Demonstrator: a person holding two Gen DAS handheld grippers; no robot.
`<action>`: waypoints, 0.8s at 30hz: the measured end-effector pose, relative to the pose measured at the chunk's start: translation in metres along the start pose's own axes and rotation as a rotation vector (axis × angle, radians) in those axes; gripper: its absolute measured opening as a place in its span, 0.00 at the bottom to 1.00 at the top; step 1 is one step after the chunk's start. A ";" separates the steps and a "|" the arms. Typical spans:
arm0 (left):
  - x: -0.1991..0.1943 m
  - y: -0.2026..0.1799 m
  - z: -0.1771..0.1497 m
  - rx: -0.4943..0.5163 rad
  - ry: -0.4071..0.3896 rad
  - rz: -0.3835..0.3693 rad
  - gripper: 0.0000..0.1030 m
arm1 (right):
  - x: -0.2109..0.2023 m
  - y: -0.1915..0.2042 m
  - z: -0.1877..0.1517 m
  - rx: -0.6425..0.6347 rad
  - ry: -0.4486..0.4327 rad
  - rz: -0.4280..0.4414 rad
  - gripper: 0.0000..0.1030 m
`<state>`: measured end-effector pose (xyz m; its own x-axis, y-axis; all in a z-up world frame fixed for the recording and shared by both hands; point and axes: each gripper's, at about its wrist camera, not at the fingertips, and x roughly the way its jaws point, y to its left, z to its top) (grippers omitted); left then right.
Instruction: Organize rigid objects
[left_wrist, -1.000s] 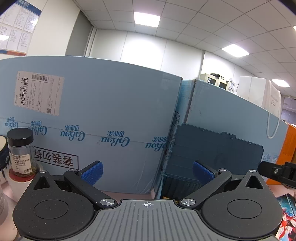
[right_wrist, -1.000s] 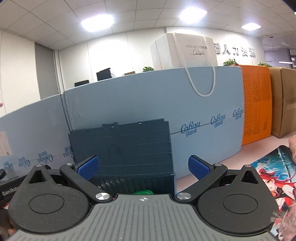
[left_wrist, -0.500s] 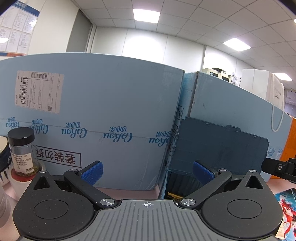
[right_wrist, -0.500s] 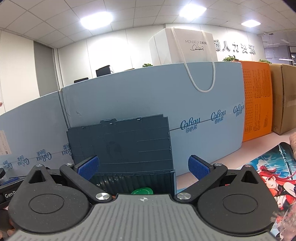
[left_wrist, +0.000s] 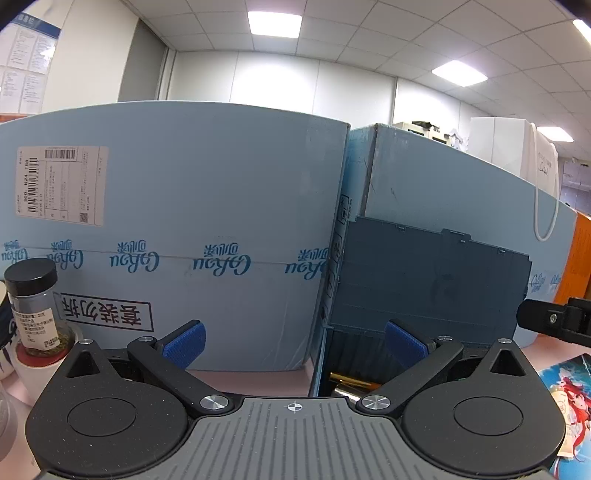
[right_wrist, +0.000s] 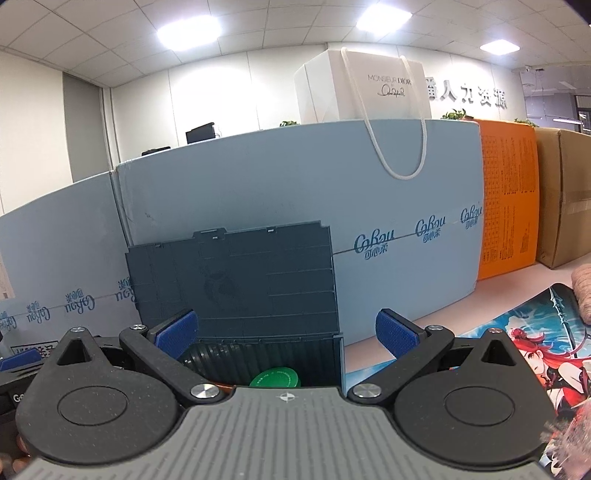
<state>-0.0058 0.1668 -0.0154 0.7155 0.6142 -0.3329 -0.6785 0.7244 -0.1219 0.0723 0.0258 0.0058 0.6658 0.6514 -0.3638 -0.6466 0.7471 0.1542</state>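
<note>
Left gripper (left_wrist: 293, 341) jaws apart, empty. Right gripper (right_wrist: 286, 330) jaws apart, empty, above open dark storage box (right_wrist: 258, 354); green lid (right_wrist: 276, 378) already inside. Spice jar (left_wrist: 35, 306) stands far left on table, unpicked. Judged step: between placements. Next: left swings to jar, clamps below cap.

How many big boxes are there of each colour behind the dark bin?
Light blue boxes: 2
Orange box: 1
Brown box: 1
Total: 4 boxes, standing in a row behind the dark storage bin, which has its lid up.
</note>
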 end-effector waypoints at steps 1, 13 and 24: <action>0.000 0.000 0.000 -0.001 0.000 0.002 1.00 | 0.001 0.000 0.000 0.000 0.003 0.000 1.00; -0.004 0.003 0.004 -0.003 -0.002 -0.004 1.00 | 0.004 0.001 -0.002 -0.005 0.017 -0.005 1.00; -0.011 0.004 0.008 0.000 -0.026 -0.024 1.00 | 0.005 0.005 -0.003 -0.007 0.021 -0.021 1.00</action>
<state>-0.0147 0.1652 -0.0049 0.7360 0.6043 -0.3052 -0.6608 0.7392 -0.1299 0.0715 0.0320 0.0015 0.6715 0.6324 -0.3863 -0.6349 0.7598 0.1402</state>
